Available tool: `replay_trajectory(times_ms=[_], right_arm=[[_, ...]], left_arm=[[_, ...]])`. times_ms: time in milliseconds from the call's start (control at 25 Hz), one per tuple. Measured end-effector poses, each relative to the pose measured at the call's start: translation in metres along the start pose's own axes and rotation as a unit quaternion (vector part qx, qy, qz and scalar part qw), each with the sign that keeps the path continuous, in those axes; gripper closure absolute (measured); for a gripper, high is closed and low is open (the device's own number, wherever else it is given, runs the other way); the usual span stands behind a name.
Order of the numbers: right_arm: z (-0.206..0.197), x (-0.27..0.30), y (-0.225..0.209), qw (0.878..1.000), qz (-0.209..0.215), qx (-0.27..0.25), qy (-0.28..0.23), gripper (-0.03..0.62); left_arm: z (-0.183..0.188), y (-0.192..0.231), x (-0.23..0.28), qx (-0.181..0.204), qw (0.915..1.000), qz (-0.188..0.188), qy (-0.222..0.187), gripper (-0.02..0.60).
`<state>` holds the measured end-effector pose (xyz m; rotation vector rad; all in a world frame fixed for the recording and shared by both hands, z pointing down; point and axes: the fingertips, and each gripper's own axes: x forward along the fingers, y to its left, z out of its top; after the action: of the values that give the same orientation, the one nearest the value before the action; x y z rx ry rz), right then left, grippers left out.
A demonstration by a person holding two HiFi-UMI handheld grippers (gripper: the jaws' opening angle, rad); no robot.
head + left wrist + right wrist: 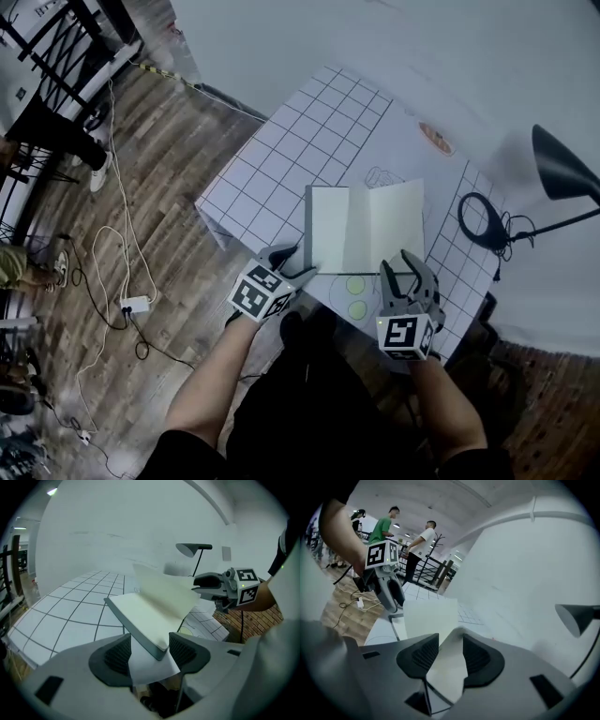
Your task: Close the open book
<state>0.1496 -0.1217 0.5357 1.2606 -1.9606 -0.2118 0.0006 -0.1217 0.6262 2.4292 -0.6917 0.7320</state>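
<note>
On a white table sheet ruled with a black grid (281, 159), toward its 6 o'clock edge in the head view: a grey-covered book (366, 225), open, cream pages plain, centre fold running 12 to 6. At the book's 7 o'clock corner, the left gripper (295, 263), grey plastic with a black-and-white marker cube (261, 292). In the left gripper view, that gripper (150, 649) narrow-set and apparently clamped on the grey cover's corner, a loose white leaf caught beneath, though contact at the left-hand pad hard to confirm. At the book's 5 o'clock corner, the right gripper (397, 264), its own cube (405, 337) marked the same way. In the right gripper view, that gripper (445, 651) about half spread, ribbed black pads clear of a single raised page standing in the gap. Printed on the sheet: two yellow-green circles (357, 284) at the book's 6 o'clock, an orange oval label (435, 139) at 1 o'clock, lettering too small to read. At 3 o'clock, a black cable loop (478, 220) and a black desk lamp (561, 169). On the wooden floor at 9 o'clock, a white power strip (136, 304).
</note>
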Motion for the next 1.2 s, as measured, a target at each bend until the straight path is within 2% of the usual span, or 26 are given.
replay_trajectory(times_ms=[200, 360, 480, 600, 680, 760, 840, 920, 1040, 1200], right_arm=[[-0.002, 0.018, 0.011, 0.998, 0.020, 0.056, 0.029, 0.436], [-0.019, 0.008, -0.006, 0.996, -0.015, 0.076, 0.053, 0.436], [-0.012, -0.016, -0.024, 0.997, -0.053, 0.048, 0.037, 0.436], [0.008, -0.038, -0.018, 0.998, -0.056, -0.016, -0.001, 0.436], [0.018, -0.040, 0.006, 0.999, -0.019, -0.045, -0.005, 0.436], [0.021, -0.029, 0.043, 0.997, 0.047, -0.066, -0.001, 0.436], [0.016, -0.008, 0.076, 0.991, 0.112, -0.068, 0.009, 0.407], [0.011, 0.016, 0.096, 0.986, 0.157, -0.051, 0.022, 0.378], [0.008, 0.049, 0.105, 0.981, 0.188, -0.022, 0.043, 0.353], [0.000, 0.071, 0.118, 0.972, 0.221, -0.024, 0.075, 0.327]], left_arm=[[-0.011, -0.006, 0.002, -0.008, 0.9999, -0.015, -0.002, 0.342], [-0.004, -0.016, 0.013, 0.003, 0.9995, -0.032, -0.006, 0.342], [-0.003, -0.017, 0.012, 0.007, 0.9994, -0.034, -0.004, 0.342], [-0.009, -0.016, 0.006, 0.006, 0.9993, -0.036, 0.000, 0.342], [-0.016, -0.017, 0.003, 0.003, 0.9992, -0.040, 0.004, 0.342], [-0.023, -0.021, 0.000, 0.003, 0.9991, -0.042, 0.010, 0.342], [-0.028, -0.023, -0.002, 0.002, 0.9993, -0.037, 0.010, 0.342], [-0.034, -0.024, -0.006, -0.006, 0.9996, -0.027, 0.006, 0.342], [-0.040, -0.025, -0.013, -0.018, 0.9997, -0.011, -0.010, 0.342], [-0.047, -0.024, -0.020, -0.019, 0.9997, 0.005, -0.017, 0.342]])
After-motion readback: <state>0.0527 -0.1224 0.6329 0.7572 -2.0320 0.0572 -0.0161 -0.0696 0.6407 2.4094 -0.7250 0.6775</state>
